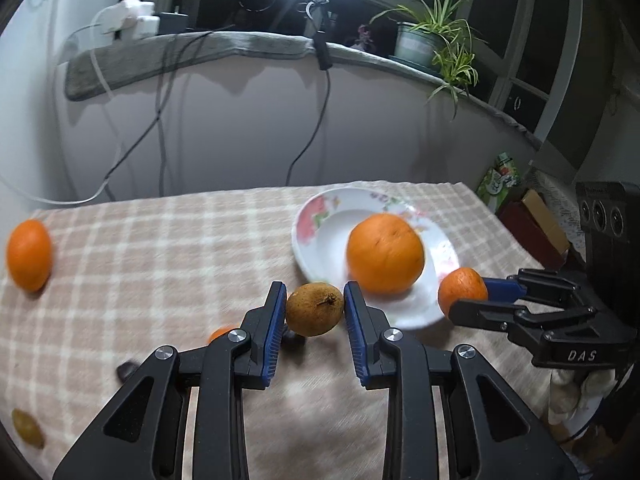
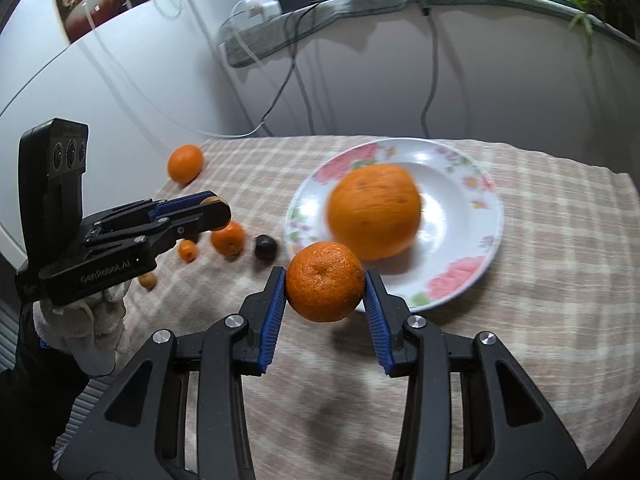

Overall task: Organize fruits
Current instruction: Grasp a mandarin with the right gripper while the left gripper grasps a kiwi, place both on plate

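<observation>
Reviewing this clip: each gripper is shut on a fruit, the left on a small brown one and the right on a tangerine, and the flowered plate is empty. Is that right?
Not quite: the flowered plate is not empty. A large orange lies on it, clearest in the right wrist view. The rest holds: the left gripper is shut on the small brown fruit, and the right gripper on the tangerine.
</observation>
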`<state>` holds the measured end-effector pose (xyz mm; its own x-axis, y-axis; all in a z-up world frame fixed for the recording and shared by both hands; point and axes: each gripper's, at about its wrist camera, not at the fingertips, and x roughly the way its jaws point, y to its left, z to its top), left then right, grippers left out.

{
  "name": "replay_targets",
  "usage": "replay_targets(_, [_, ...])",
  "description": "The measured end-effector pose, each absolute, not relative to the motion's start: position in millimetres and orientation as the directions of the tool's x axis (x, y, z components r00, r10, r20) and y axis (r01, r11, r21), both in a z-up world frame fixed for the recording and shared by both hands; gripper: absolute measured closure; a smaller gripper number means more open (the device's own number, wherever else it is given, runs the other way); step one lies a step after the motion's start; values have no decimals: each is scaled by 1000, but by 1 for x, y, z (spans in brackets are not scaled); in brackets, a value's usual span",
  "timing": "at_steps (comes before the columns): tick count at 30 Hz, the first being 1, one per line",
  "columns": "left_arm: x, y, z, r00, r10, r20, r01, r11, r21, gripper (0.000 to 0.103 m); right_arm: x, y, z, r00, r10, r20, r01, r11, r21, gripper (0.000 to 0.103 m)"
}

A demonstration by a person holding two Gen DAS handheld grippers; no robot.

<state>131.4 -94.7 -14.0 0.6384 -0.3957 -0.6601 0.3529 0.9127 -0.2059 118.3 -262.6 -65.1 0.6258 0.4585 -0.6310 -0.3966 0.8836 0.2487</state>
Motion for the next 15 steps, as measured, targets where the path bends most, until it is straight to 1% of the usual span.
replay_targets(8, [155,-124,-26,611,-416,-673,382,900,-210,75,130,-292,-68,652,414,-635,-345,908,238,62])
replay_targets(15, [159,-127,-28,611,-408,-678,380,903,-200,75,138,-294,-74,658,388,-646,-326,919,220,62])
